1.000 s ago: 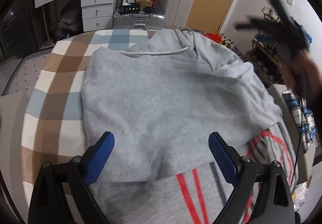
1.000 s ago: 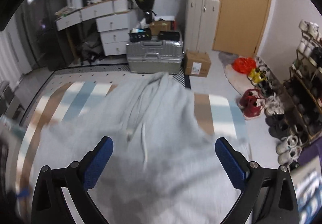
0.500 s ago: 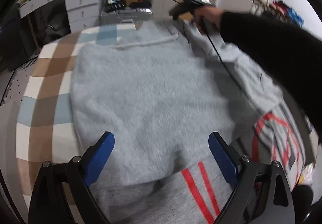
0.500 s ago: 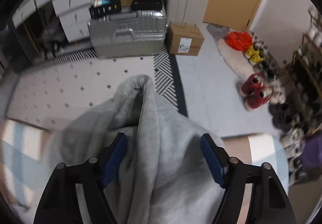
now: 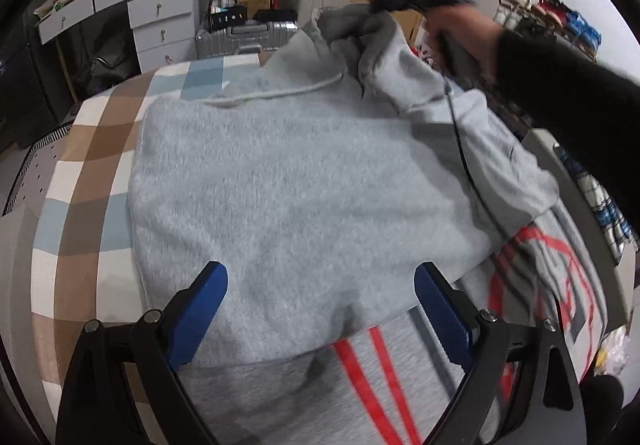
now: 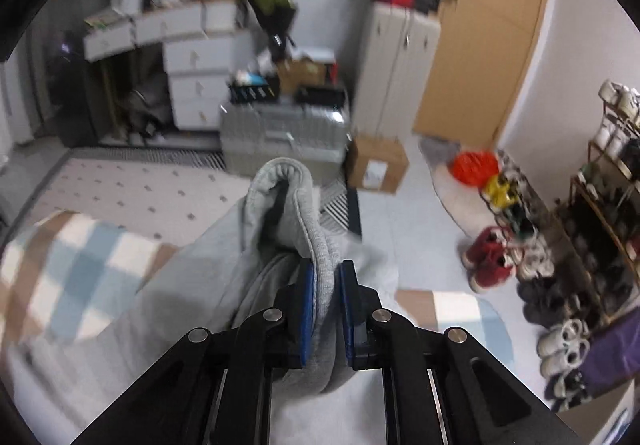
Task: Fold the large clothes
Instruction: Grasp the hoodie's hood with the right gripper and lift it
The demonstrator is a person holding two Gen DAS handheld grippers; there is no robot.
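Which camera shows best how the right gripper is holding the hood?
The right wrist view: the right gripper is shut on the hood edge, grey fabric pinched between both blue pads. The left wrist view only shows that gripper from outside, blurred, lifting the hood above the hoodie.

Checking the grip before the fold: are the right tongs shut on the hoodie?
Shut. The right tongs pinch a ridge of the grey hoodie, hood lifted above the bed.

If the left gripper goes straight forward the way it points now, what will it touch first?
Most likely the grey hoodie. The open left gripper points across its spread body on the checked blanket, and nothing lies between. Its height above the cloth is unclear.
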